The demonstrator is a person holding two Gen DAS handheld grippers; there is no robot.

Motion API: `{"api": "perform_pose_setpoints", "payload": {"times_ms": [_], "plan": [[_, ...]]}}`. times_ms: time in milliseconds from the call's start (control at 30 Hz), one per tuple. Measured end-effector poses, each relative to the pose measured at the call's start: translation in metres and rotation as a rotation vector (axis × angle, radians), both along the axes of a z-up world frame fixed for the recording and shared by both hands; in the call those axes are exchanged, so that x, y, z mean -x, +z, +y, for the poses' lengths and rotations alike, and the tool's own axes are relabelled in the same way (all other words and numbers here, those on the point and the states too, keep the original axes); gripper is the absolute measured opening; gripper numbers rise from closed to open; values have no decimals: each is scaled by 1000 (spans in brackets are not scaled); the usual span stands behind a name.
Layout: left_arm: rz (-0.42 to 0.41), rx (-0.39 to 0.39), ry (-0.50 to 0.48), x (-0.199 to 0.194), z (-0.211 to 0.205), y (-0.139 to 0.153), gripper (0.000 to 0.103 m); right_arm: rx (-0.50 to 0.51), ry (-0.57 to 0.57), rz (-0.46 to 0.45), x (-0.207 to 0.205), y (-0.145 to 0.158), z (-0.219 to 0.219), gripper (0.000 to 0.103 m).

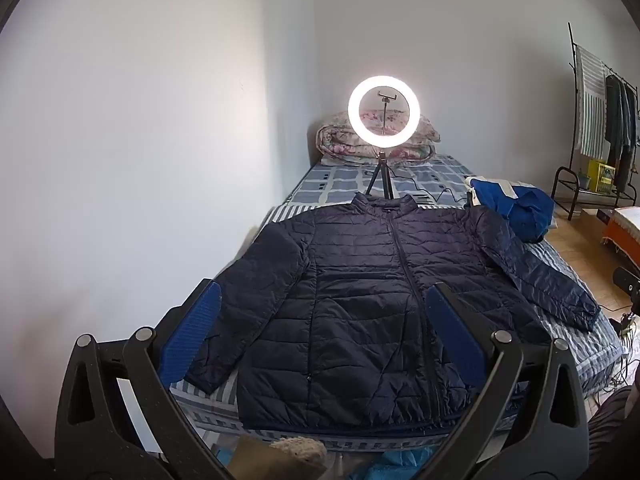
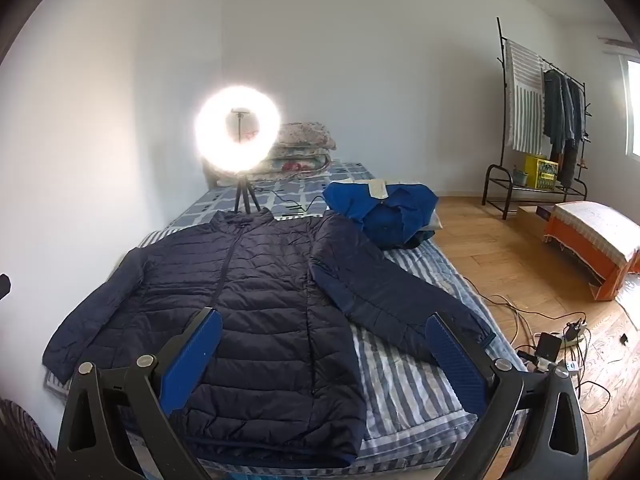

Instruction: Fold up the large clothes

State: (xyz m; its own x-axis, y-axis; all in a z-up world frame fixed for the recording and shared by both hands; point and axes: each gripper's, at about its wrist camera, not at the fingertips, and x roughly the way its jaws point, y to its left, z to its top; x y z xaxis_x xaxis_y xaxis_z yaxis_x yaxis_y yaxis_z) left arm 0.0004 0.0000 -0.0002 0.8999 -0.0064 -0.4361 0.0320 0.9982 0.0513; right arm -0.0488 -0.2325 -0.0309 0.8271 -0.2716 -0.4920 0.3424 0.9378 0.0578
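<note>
A dark navy quilted jacket (image 1: 360, 280) lies flat and front up on the striped bed (image 1: 580, 344), zipped, with both sleeves spread out to the sides. My left gripper (image 1: 320, 332) hovers open above the jacket's lower hem, nothing between its blue pads. In the right wrist view the same jacket (image 2: 256, 300) fills the left half of the bed (image 2: 404, 384). My right gripper (image 2: 324, 356) is open over the jacket's right side, near the cuff of the right sleeve (image 2: 400, 308), and holds nothing.
A lit ring light on a tripod (image 1: 383, 112) stands on the bed beyond the collar, its cable trailing right. A bright blue garment (image 2: 384, 208) lies heaped at the bed's right. Folded quilts (image 1: 376, 140) sit by the wall. A clothes rack (image 2: 540, 128), power strip and cables (image 2: 560, 344) occupy the floor.
</note>
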Motion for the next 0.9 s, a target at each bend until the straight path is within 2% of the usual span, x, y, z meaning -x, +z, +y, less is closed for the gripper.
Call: {"api": "perform_pose_setpoints", "payload": {"times_ms": [67, 367, 900], "plan": [[-8, 24, 5, 0, 2, 0, 103, 2, 7, 1, 0, 0, 0, 103], [-11, 19, 10, -2, 8, 3, 103, 31, -10, 18, -3, 8, -3, 103], [-22, 19, 31, -1, 6, 3, 103, 55, -25, 26, -4, 2, 4, 103]]}}
